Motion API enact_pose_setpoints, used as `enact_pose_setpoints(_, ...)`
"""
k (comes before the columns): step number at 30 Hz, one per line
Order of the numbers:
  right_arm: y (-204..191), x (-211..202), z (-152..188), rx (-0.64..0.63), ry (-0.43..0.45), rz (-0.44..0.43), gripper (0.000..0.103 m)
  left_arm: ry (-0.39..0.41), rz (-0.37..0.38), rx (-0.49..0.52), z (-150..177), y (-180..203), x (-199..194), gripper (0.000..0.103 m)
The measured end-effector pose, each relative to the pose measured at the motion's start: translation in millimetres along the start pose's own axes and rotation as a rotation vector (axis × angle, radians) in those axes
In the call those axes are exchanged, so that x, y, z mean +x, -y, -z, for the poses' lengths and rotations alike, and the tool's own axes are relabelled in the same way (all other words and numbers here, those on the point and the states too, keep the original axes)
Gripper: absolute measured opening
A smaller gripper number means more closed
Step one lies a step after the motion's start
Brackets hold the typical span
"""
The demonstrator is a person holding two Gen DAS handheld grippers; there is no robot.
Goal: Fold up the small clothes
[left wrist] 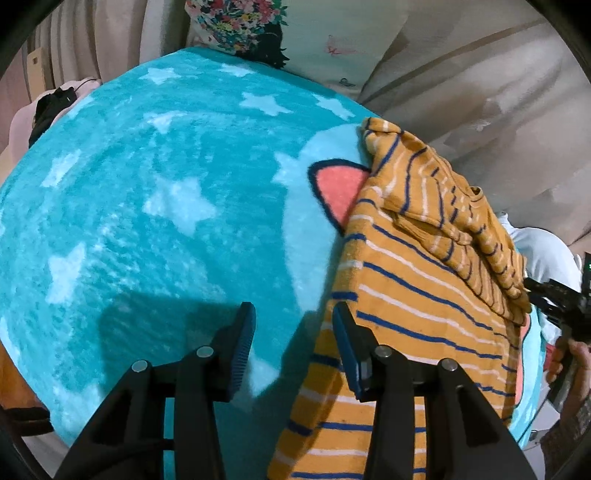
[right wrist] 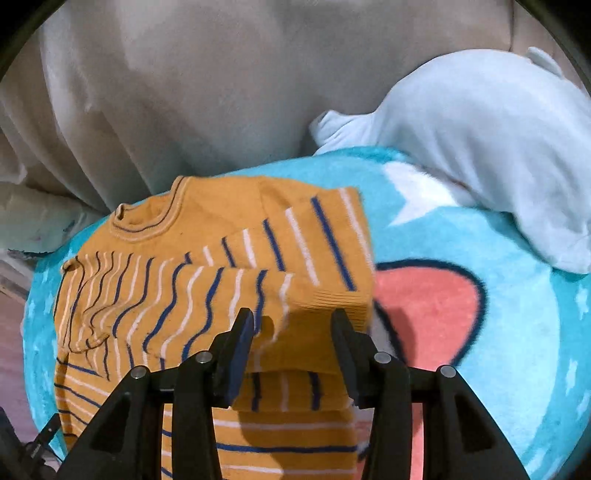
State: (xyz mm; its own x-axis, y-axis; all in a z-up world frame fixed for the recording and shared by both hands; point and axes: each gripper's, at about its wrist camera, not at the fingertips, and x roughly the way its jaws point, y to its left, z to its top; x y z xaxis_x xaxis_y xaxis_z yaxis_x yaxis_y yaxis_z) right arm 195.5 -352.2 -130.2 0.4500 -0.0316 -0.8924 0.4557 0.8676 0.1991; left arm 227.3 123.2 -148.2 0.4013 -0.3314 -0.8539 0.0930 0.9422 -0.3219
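A mustard sweater with blue and white stripes (left wrist: 413, 295) lies on a turquoise star blanket (left wrist: 147, 192), along its right side. My left gripper (left wrist: 293, 332) is open over the sweater's left edge. Only blanket shows between its fingers, and the right finger (left wrist: 343, 332) hovers above the knit. In the right wrist view the sweater (right wrist: 155, 295) has its collar at the far left. My right gripper (right wrist: 293, 332) is shut on a sleeve (right wrist: 306, 321), whose ribbed cuff fills the gap between the jaws and sits raised over the body. The right gripper (left wrist: 546, 299) shows at the sweater's far end.
A white plush pillow (right wrist: 480, 147) lies on the blanket's far right corner. Beige drapery (right wrist: 221, 92) hangs behind the bed. Floral fabric (left wrist: 236, 22) and a black item on a pink cushion (left wrist: 51, 107) sit past the blanket's far edge. A hand (left wrist: 569, 365) grips the right tool.
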Motion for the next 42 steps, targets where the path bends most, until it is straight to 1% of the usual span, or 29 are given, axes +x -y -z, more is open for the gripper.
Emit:
enact_pose_setpoints(1,-13,12,1,-0.052,-0.033,0.033,0.047,0.001,0.002,0.001,0,1,-2,0.042)
enact_pose_setpoints(2,-30,17,0,-0.100,-0.024,0.107,0.032,0.002,0.004,0.003,2,2,-5,0.042)
enact_pose_setpoints(3,-37,16,-2,-0.157,0.002,0.227,0.015,0.005,0.003,0.002,3,3,-8,0.042)
enact_pose_setpoints(4,-49,10,-2,-0.239,0.068,0.403,0.015,0.009,0.001,0.001,4,2,-11,0.042)
enact_pose_setpoints(5,-58,2,-2,-0.270,0.113,0.434,0.019,0.013,0.000,0.000,6,1,-14,0.042)
enact_pose_setpoints(6,-67,-9,0,-0.266,0.137,0.365,0.021,0.017,-0.004,-0.003,7,0,-17,0.042)
enact_pose_setpoints(7,-78,-18,2,-0.224,0.109,0.180,0.021,0.019,-0.006,-0.008,8,-2,-20,0.042)
enact_pose_setpoints(8,-86,-20,5,-0.189,0.065,0.034,0.027,0.020,-0.004,-0.019,10,-4,-22,0.042)
enact_pose_setpoints(9,-96,-16,12,-0.138,-0.005,-0.161,0.037,0.020,-0.001,-0.029,11,-6,-24,0.042)
enact_pose_setpoints(10,-105,-7,18,-0.095,-0.065,-0.288,0.039,0.019,0.002,-0.041,11,-8,-24,0.042)
enact_pose_setpoints(11,-113,3,24,-0.065,-0.111,-0.351,0.039,0.016,0.006,-0.054,12,-11,-25,0.042)
enact_pose_setpoints(12,-121,16,30,-0.039,-0.148,-0.375,0.039,0.014,0.009,-0.060,12,-13,-25,0.042)
enact_pose_setpoints(15,-134,44,33,0.005,-0.151,-0.359,0.039,0.020,0.009,-0.068,15,-18,-29,0.042)
enact_pose_setpoints(17,-139,50,27,0.024,-0.125,-0.364,0.039,0.020,0.004,-0.068,18,-22,-32,0.042)
enact_pose_setpoints(19,-147,54,18,0.024,-0.107,-0.344,0.039,0.014,0.002,-0.079,21,-27,-33,0.042)
enact_pose_setpoints(23,-147,61,6,0.067,-0.100,-0.332,0.039,-0.004,0.015,-0.126,22,-39,-29,0.042)
enact_pose_setpoints(24,-147,63,5,0.082,-0.105,-0.326,0.027,-0.005,0.020,-0.135,22,-41,-29,0.042)
enact_pose_setpoints(25,-147,62,6,0.092,-0.112,-0.331,0.018,-0.004,0.024,-0.138,21,-42,-29,0.042)
enact_pose_setpoints(27,-148,53,11,0.094,-0.116,-0.359,0.009,0.005,0.023,-0.135,20,-43,-31,0.042)
enact_pose_setpoints(28,-151,50,16,0.100,-0.147,-0.433,0.001,0.007,0.020,-0.132,20,-43,-31,0.042)
enact_pose_setpoints(29,-155,47,22,0.106,-0.179,-0.487,0.001,0.007,0.014,-0.129,21,-44,-31,0.042)
enact_pose_setpoints(30,-158,43,29,0.090,-0.205,-0.515,0.001,0.006,0.011,-0.128,21,-45,-31,0.042)
enact_pose_setpoints(31,-164,37,39,0.032,-0.219,-0.511,0.002,0.005,0.006,-0.129,21,-45,-31,0.042)
enact_pose_setpoints(33,-164,23,54,-0.048,-0.201,-0.444,0.002,0.003,-0.014,-0.125,24,-47,-32,0.042)
enact_pose_setpoints(35,-152,15,66,-0.066,-0.212,-0.428,0.003,0.001,-0.039,-0.115,28,-47,-33,0.042)
enact_pose_setpoints(37,-126,1,81,-0.079,-0.217,-0.400,0.010,-0.003,-0.056,-0.114,36,-49,-36,0.042)
enact_pose_setpoints(39,-101,-15,94,-0.108,-0.202,-0.367,0.033,-0.004,-0.065,-0.121,46,-50,-40,0.045)
enact_pose_setpoints(40,-84,-27,104,-0.132,-0.188,-0.350,0.036,-0.006,-0.070,-0.130,53,-51,-43,0.047)
enact_pose_setpoints(42,-62,-41,117,-0.153,-0.181,-0.334,0.037,-0.012,-0.074,-0.161,69,-53,-48,0.048)
